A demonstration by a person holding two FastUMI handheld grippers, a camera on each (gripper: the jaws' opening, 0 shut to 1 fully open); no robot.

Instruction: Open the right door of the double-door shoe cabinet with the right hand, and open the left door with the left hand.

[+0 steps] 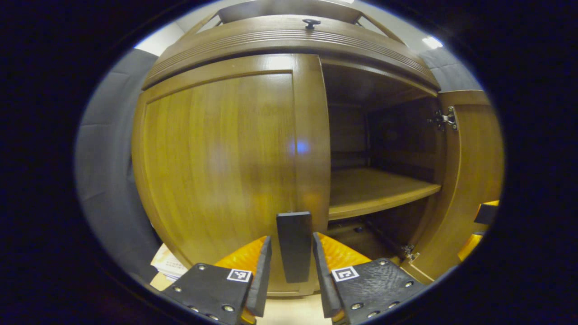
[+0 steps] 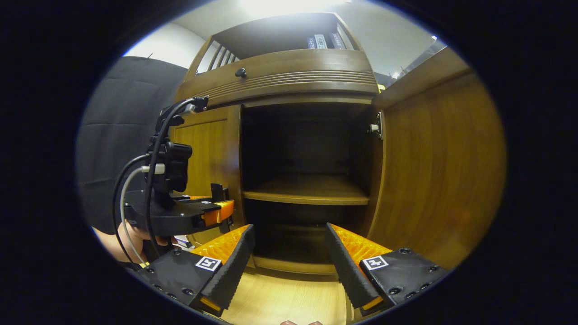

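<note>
Left door (image 1: 216, 171) closed, its handle (image 1: 294, 246) a dark upright bar at the door's inner edge; handle sits between the left gripper (image 1: 292, 271) fingers, jaws apart with a thin gap each side, not clamped; right door (image 2: 438, 171) swung open; right gripper (image 2: 289, 266) spread wide, empty, farther off.

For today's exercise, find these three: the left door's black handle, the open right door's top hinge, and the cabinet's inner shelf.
left door handle (image 1: 294, 246), left gripper view, middle of the black bar.
top hinge (image 1: 446, 118), left gripper view, its metal plate.
inner shelf (image 2: 307, 189), right gripper view, bare top surface.
</note>
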